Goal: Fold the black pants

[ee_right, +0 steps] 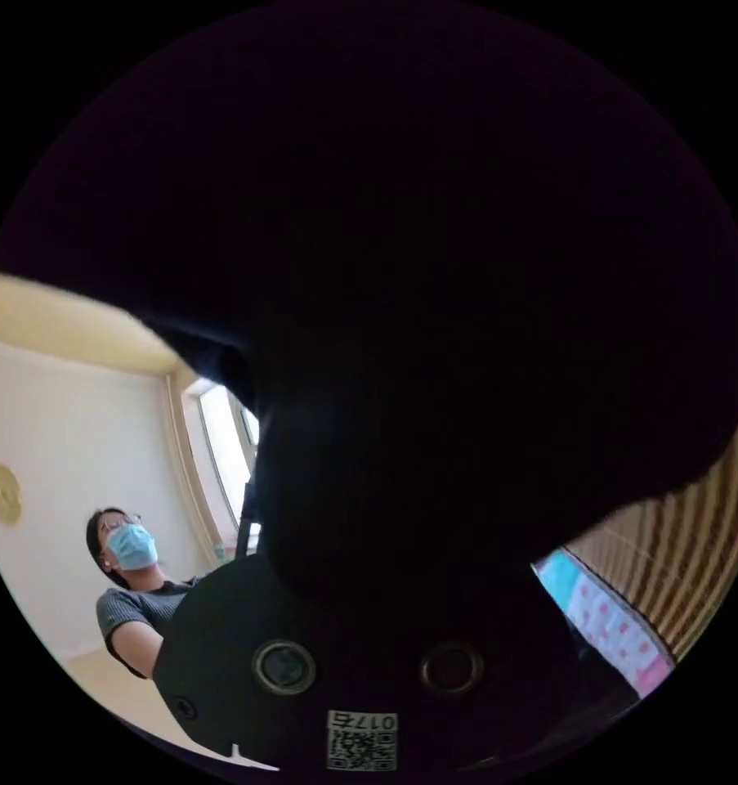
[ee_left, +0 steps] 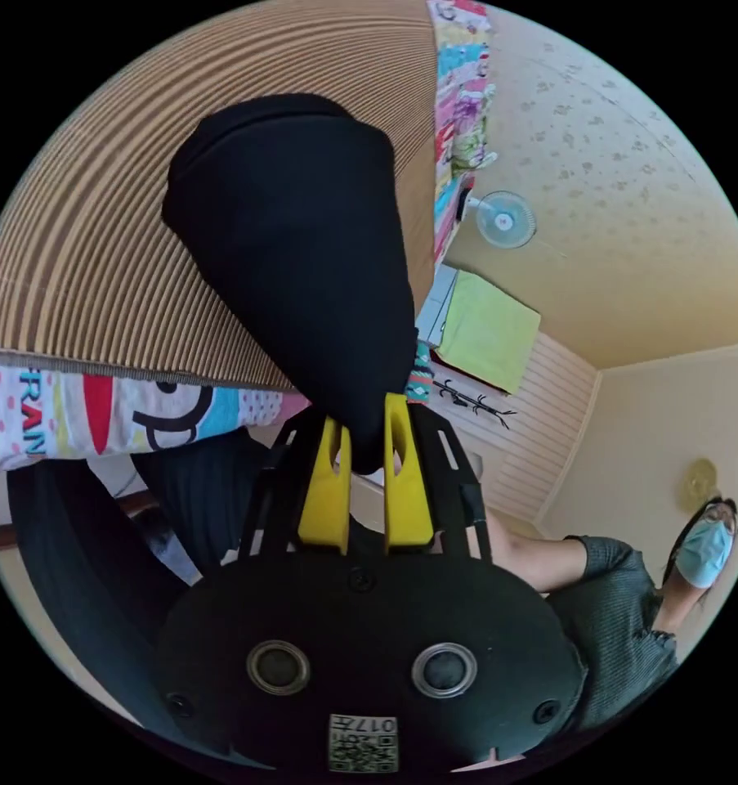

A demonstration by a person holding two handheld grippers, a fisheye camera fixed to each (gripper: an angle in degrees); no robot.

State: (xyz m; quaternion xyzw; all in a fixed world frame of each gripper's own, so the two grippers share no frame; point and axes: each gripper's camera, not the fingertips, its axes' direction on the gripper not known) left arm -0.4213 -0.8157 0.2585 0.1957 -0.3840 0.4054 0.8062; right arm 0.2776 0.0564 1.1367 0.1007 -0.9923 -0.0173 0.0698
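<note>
The black pants [ee_left: 303,245] hang as a dark cone of cloth in front of the striped mat in the left gripper view. My left gripper [ee_left: 367,462] has its yellow jaws shut on the narrow end of that cloth. In the right gripper view the black pants [ee_right: 401,286] drape over most of the picture and hide the jaws. Below the cloth, the black body of my right gripper [ee_right: 360,662] is in sight, and whether the jaws grip the fabric cannot be told.
A brown striped mat [ee_left: 99,245] lies over a colourful printed sheet [ee_left: 99,409]. A person in a grey top [ee_left: 630,605] stands close by, also seen as a person [ee_right: 131,572] near a window. A fan [ee_left: 505,219] and a green cloth [ee_left: 487,327] are on the wall.
</note>
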